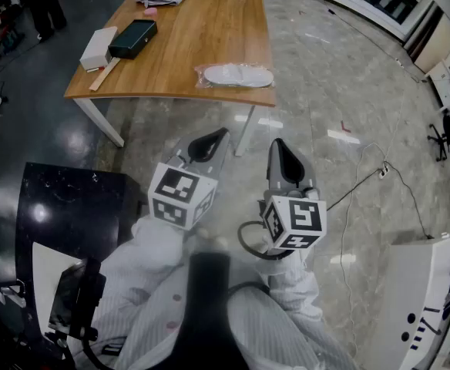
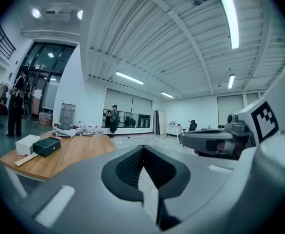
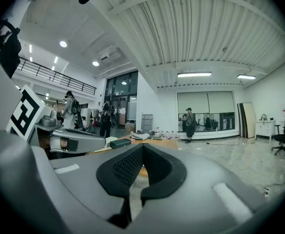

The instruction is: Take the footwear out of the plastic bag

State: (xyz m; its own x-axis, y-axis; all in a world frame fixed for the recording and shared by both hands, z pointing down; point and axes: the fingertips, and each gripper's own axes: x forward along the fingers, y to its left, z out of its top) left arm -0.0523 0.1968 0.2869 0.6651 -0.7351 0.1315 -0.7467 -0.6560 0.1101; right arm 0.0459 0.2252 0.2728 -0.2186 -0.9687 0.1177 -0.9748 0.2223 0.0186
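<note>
One plastic bag (image 1: 235, 75), one wooden table (image 1: 202, 29)

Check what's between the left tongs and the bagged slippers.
Head view: only bare floor and the table edge; a white table leg stands right of the left tongs.

No words, numbers or brand names can be read anywhere. The only printed marks are black-and-white square code patterns, and they form no letters. They stand on the marker cube (image 1: 180, 195) of the left gripper (image 1: 219, 136) and on the marker cube (image 1: 296, 222) of the right gripper (image 1: 280, 145). The dark green box (image 1: 133, 38) and the white box (image 1: 98, 48) on the wooden table (image 1: 186, 52) show no legible print; both are too small to tell.
</note>
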